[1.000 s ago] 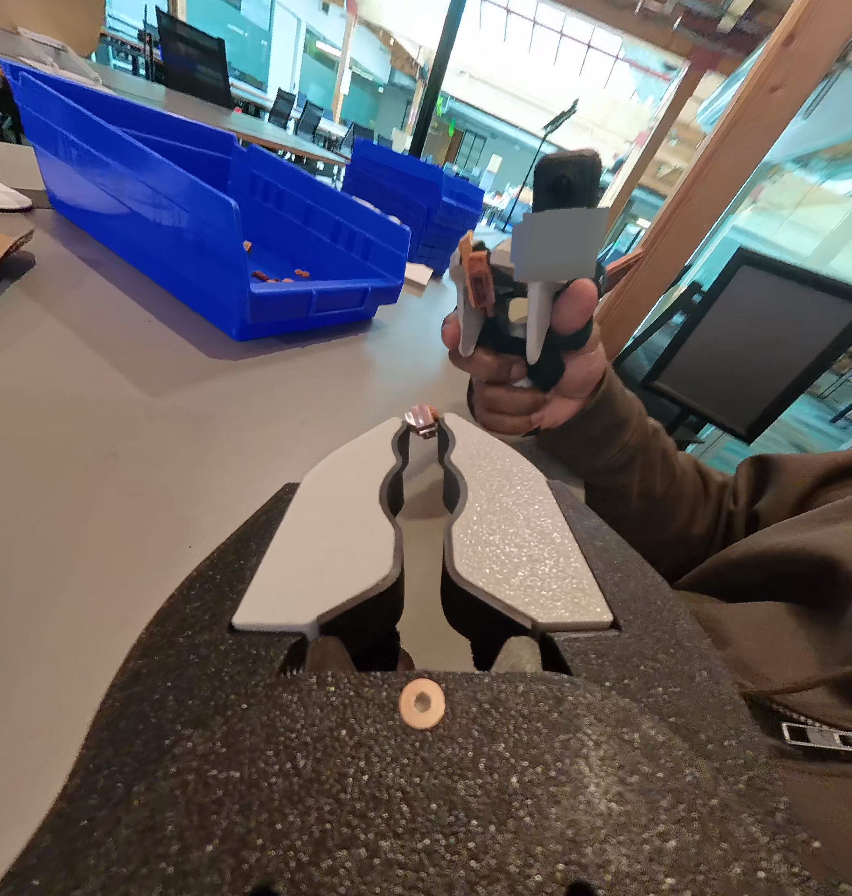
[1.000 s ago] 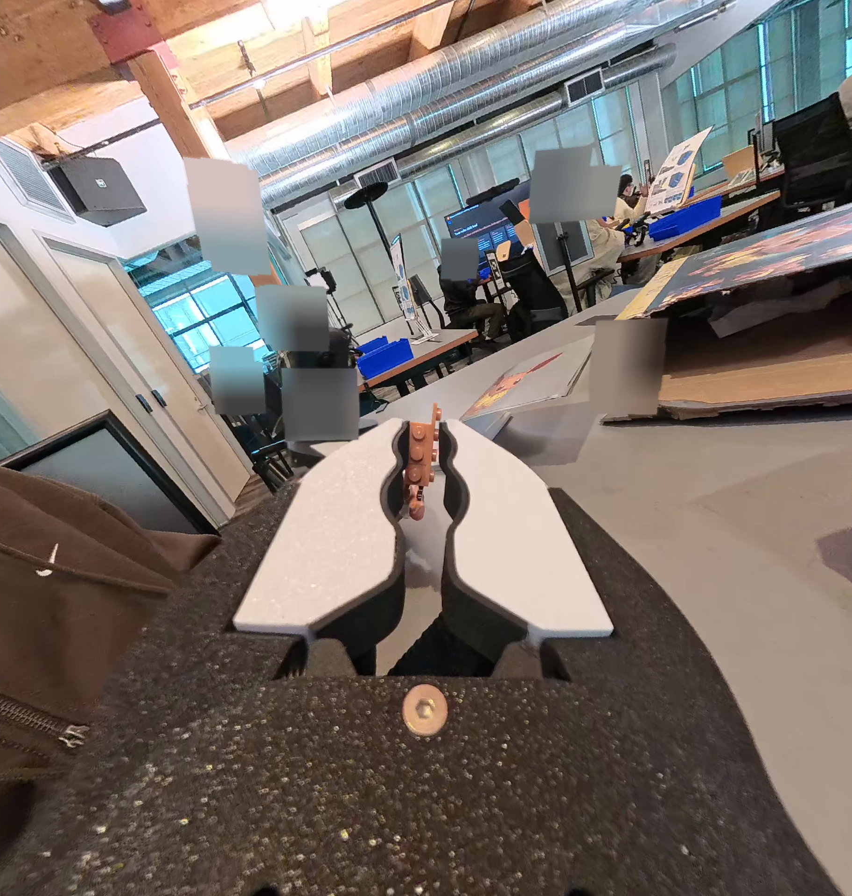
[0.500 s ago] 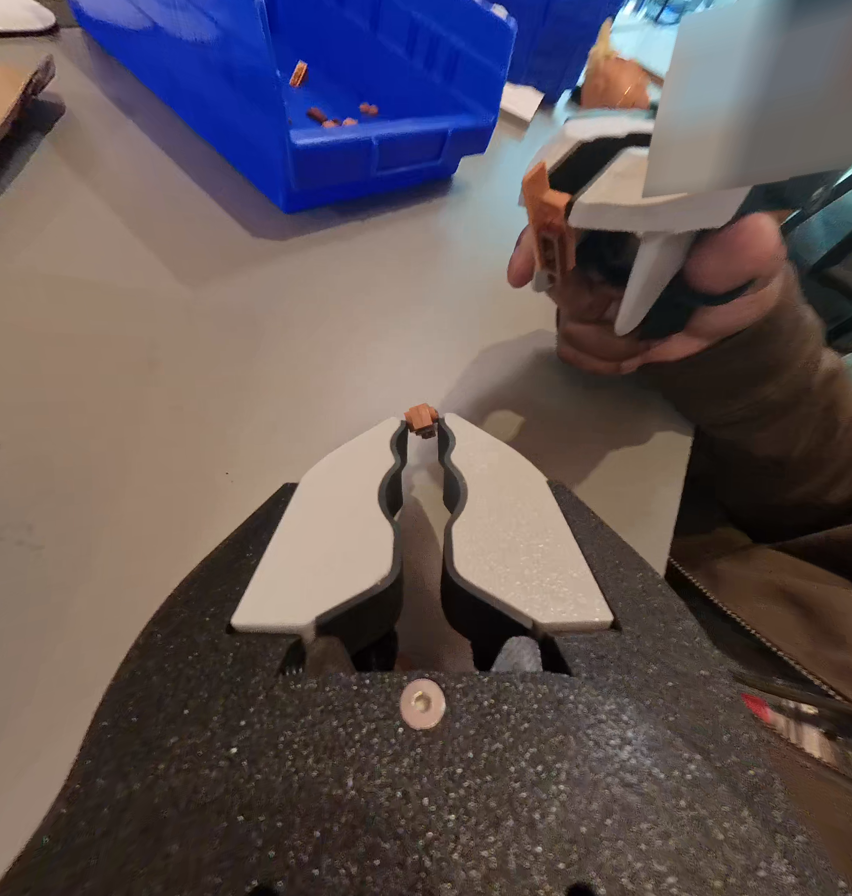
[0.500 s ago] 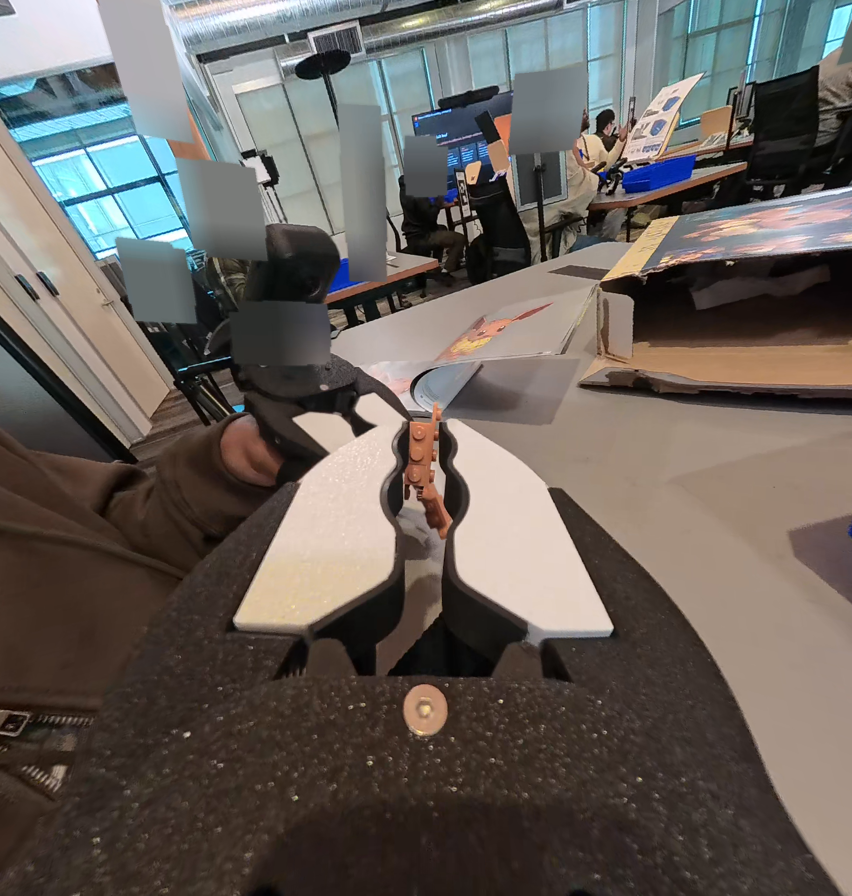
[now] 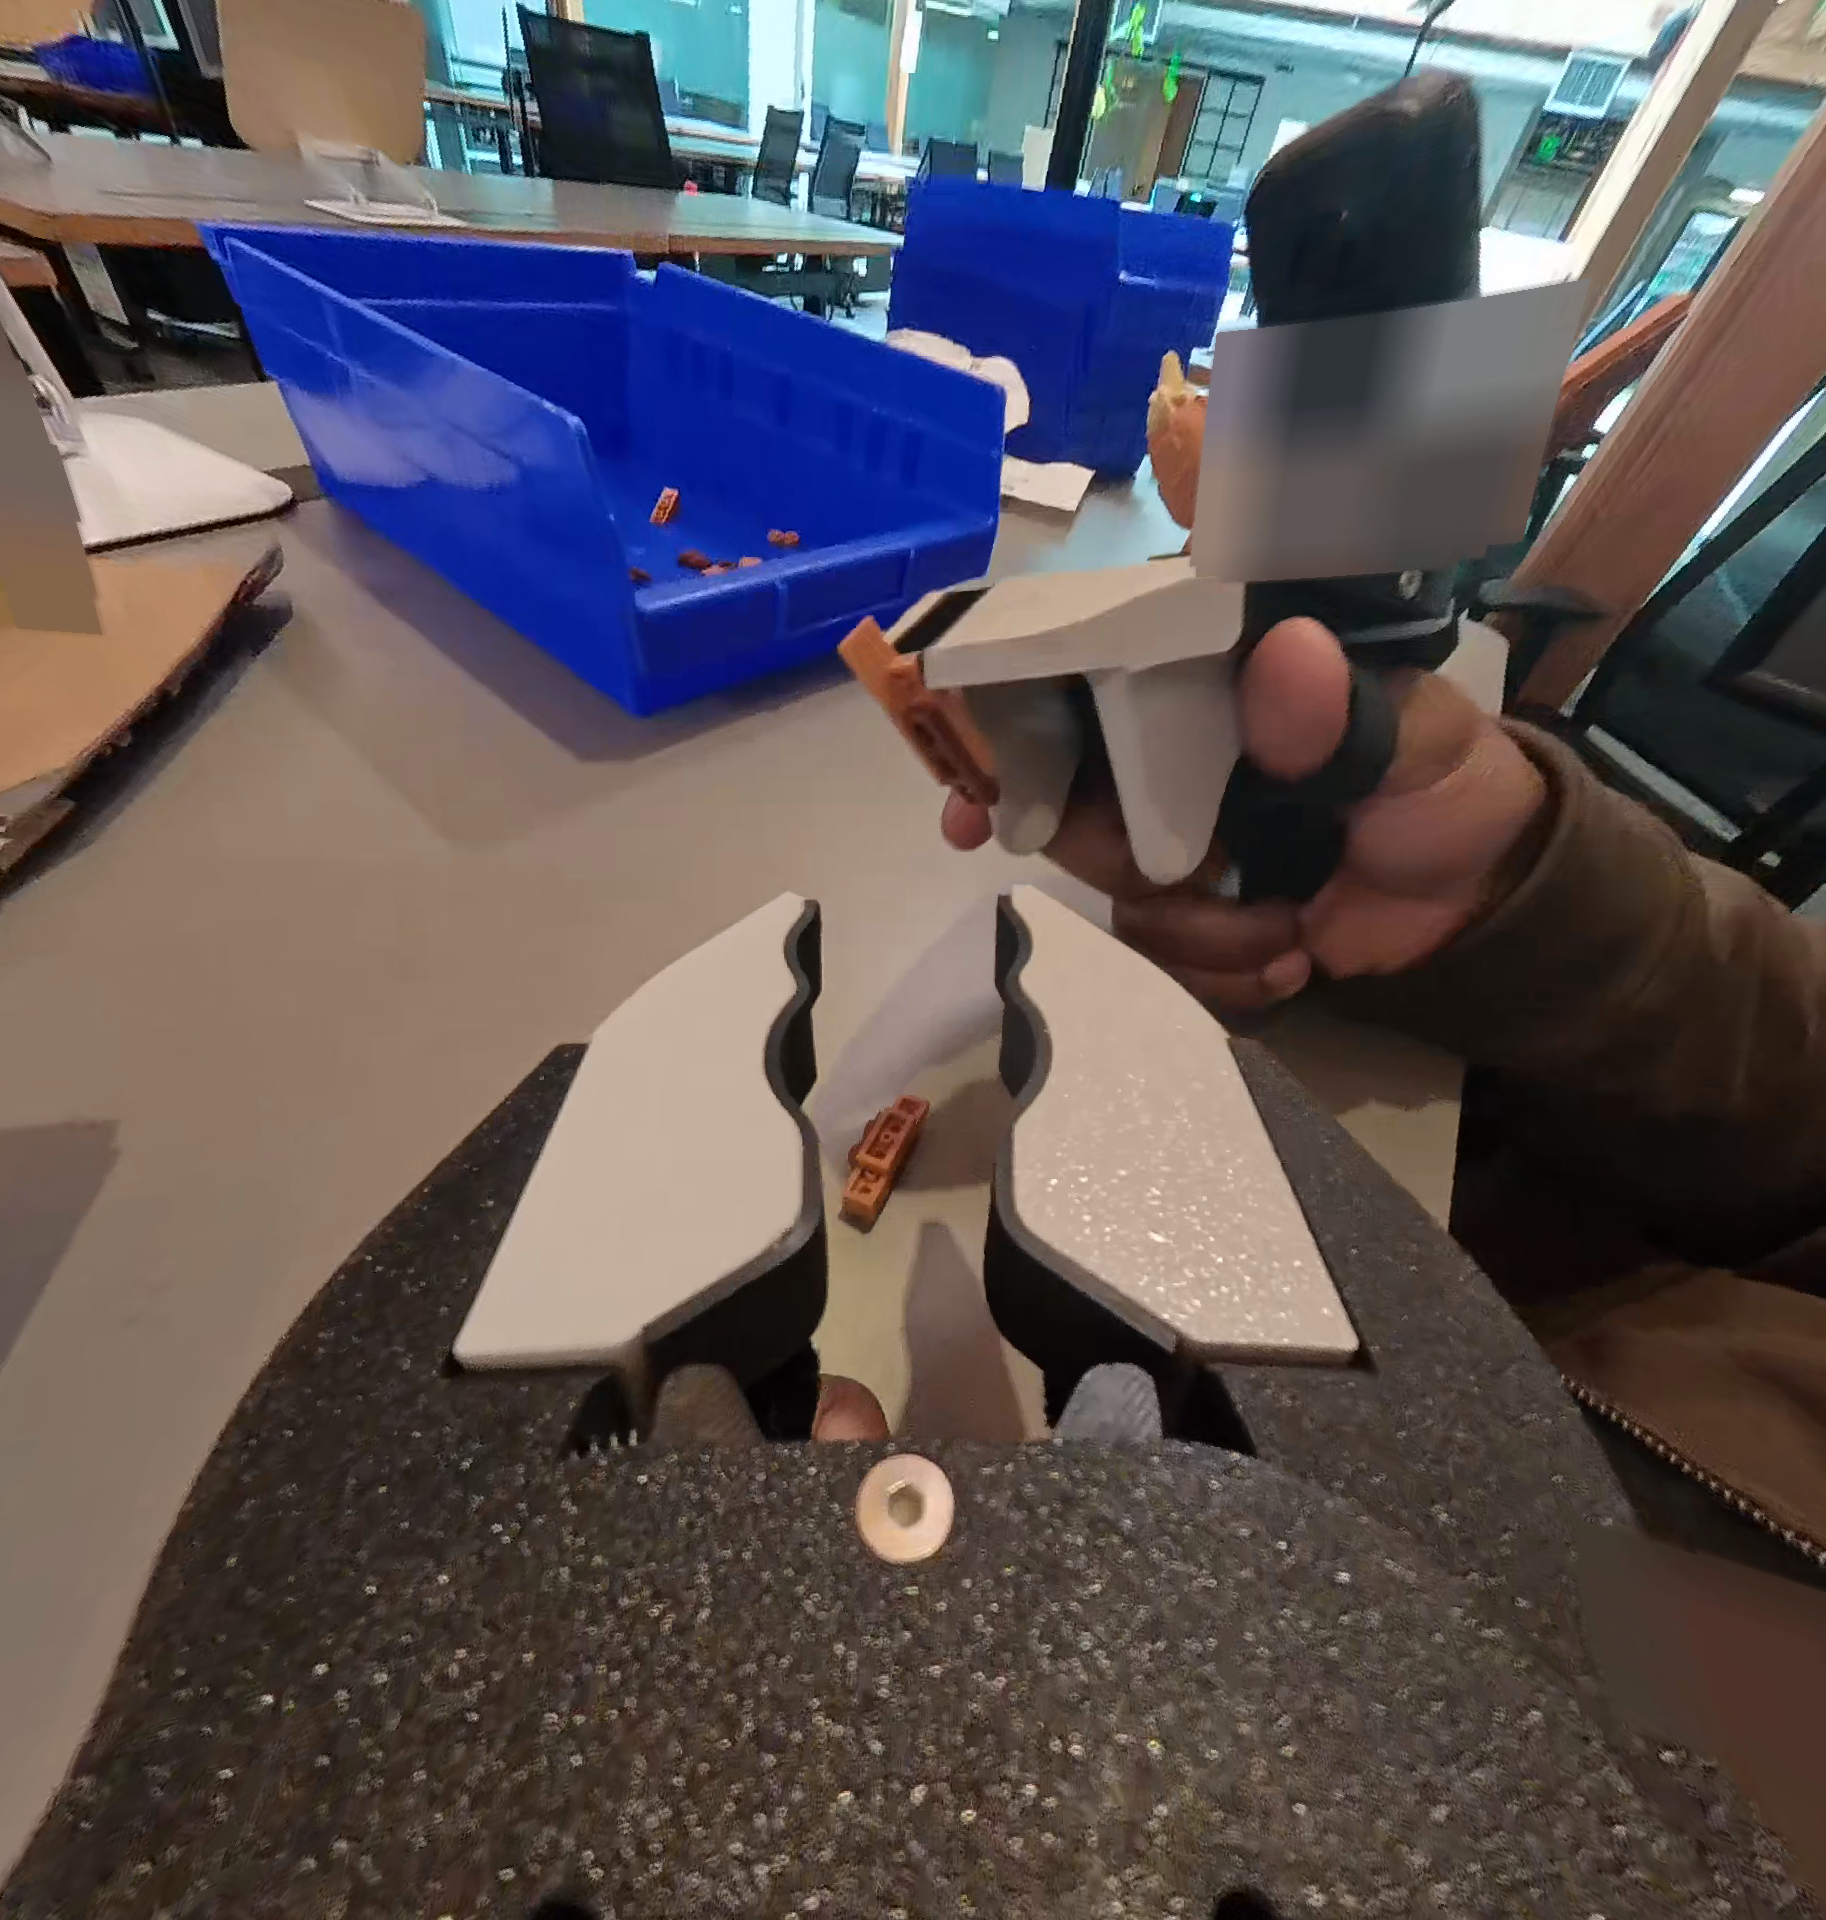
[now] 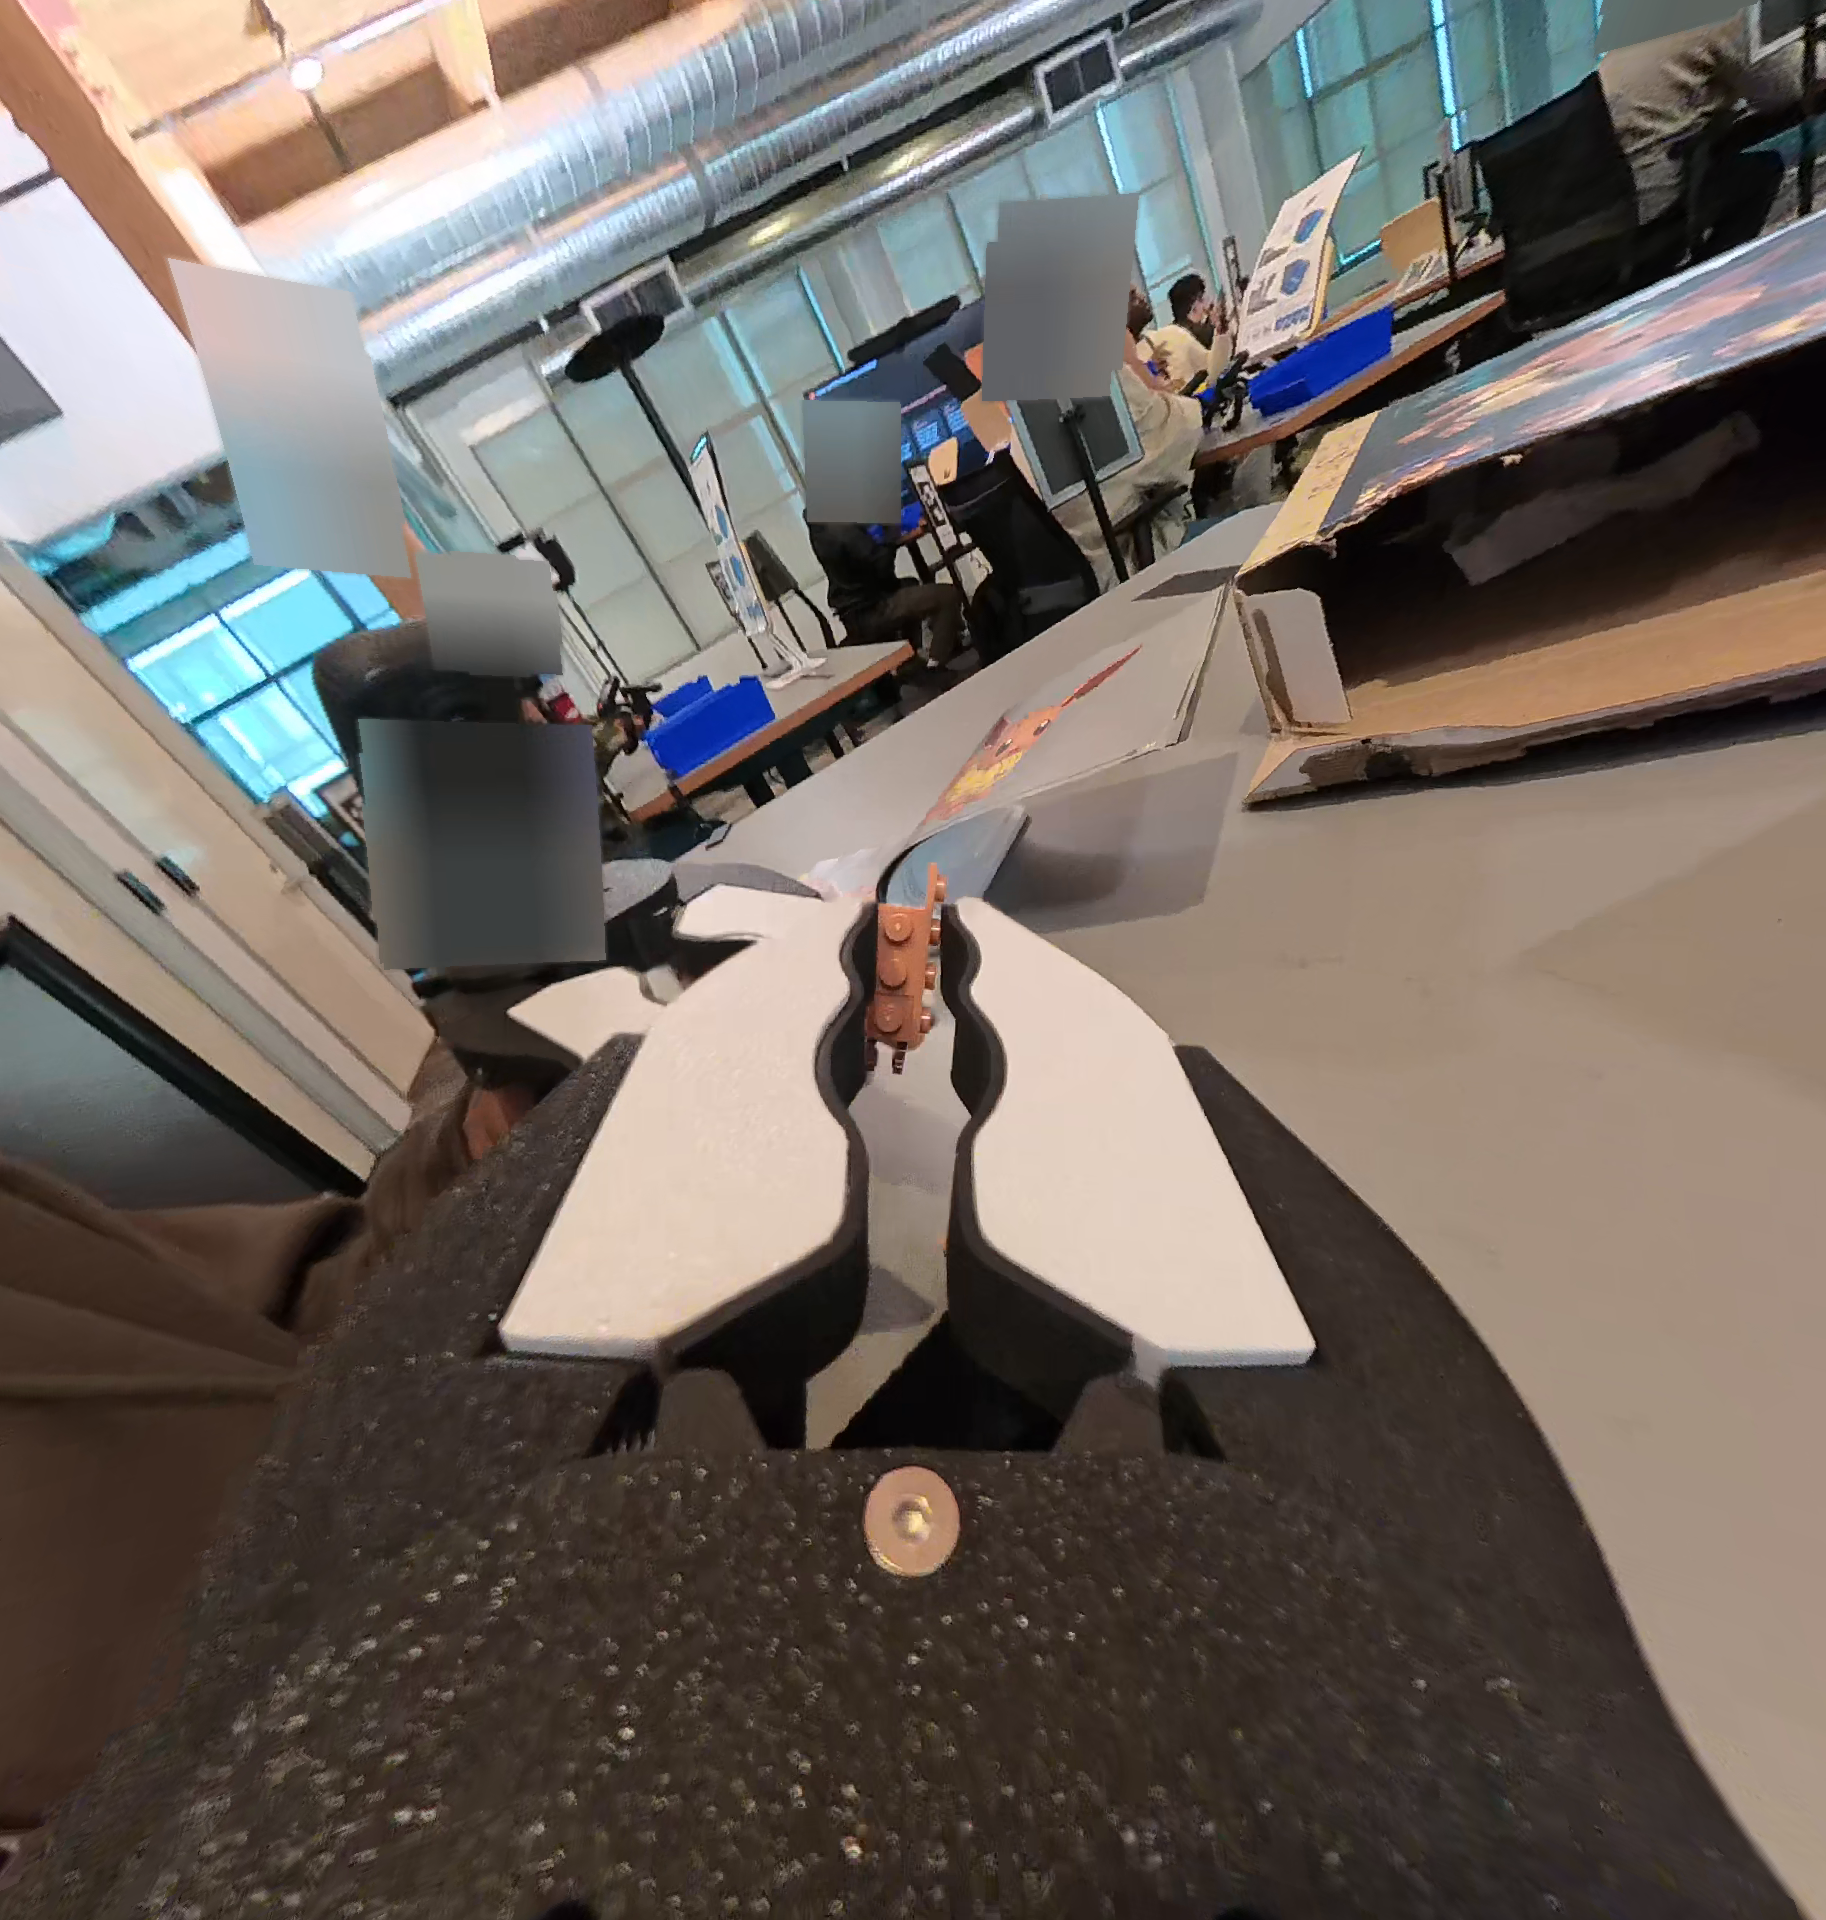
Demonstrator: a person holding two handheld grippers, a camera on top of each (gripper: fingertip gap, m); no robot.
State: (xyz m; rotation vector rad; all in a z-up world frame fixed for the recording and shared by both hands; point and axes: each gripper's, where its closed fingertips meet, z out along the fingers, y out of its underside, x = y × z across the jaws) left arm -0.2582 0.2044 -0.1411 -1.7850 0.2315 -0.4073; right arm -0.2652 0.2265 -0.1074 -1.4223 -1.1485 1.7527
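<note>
My left gripper [image 5: 904,902] is open, with nothing between its pads. A small orange-brown brick piece [image 5: 885,1158] lies on the grey table [image 5: 317,987] below the gap between the fingers and touches neither of them. My right gripper [image 6: 909,914] is shut on a brown studded brick plate [image 6: 898,977], held upright at the fingertips. In the left wrist view the right gripper [image 5: 992,665] hovers above the table just ahead, to the right, with the plate [image 5: 919,717] sticking out of its tips. The left gripper's white fingers [image 6: 587,1013] show at the left in the right wrist view.
An open blue bin [image 5: 597,436] with several small brown pieces [image 5: 722,561] stands ahead on the left, and more blue bins [image 5: 1054,301] stand behind it. Cardboard [image 5: 57,665] lies at the far left. A torn cardboard box [image 6: 1563,623] and a booklet [image 6: 1054,727] lie beyond the right gripper. Left tips to right tips: about 4 centimeters.
My left gripper opened and let go of the small brown piece, which now lies on the table under it. The right gripper stayed shut on its plate and moved a little.
</note>
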